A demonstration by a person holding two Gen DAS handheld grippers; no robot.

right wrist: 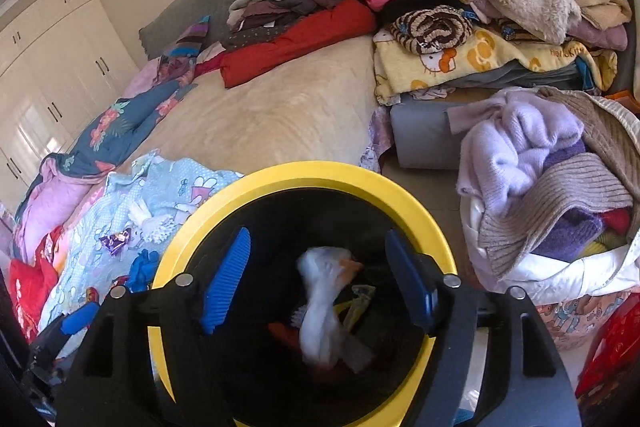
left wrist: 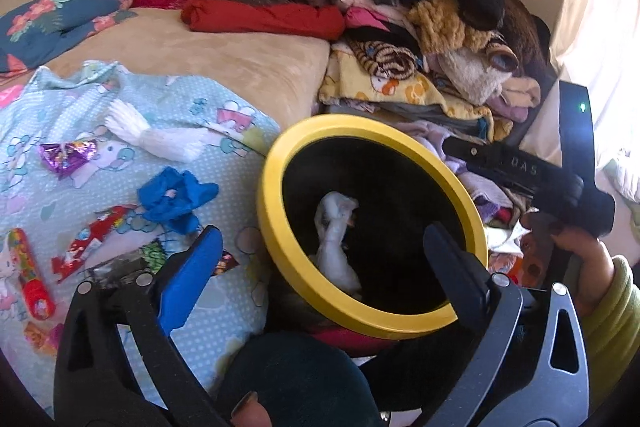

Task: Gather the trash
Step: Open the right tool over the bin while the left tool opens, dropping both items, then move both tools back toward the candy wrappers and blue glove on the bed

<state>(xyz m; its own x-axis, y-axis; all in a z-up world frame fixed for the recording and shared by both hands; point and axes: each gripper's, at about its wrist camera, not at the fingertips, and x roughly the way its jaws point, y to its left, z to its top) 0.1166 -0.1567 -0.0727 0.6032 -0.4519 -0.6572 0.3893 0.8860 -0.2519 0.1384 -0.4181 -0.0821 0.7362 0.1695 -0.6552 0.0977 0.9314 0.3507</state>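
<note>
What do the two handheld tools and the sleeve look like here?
Both tools, left tool and right tool, have black plastic frames with silver rivets and ribbed blue finger pads. The right tool's body carries white "DAS" lettering and a green light. The sleeve is yellow-green.

The round black bin with a yellow plastic rim [right wrist: 304,175] gapes unobstructed from above; heaped folded clothes [left wrist: 420,27] wall the bed's far side, while the tan bedspread [left wrist: 224,55] lies open.

Smooth matt yellow plastic bin rim [right wrist: 320,177], crinkled shiny foil candy wrapper [left wrist: 66,155], soft crumpled white tissue [left wrist: 334,239], velvety beige bed cover [left wrist: 192,55], fuzzy lilac knit sweater [right wrist: 520,147], ribbed blue rubbery pads [right wrist: 226,283].
</note>
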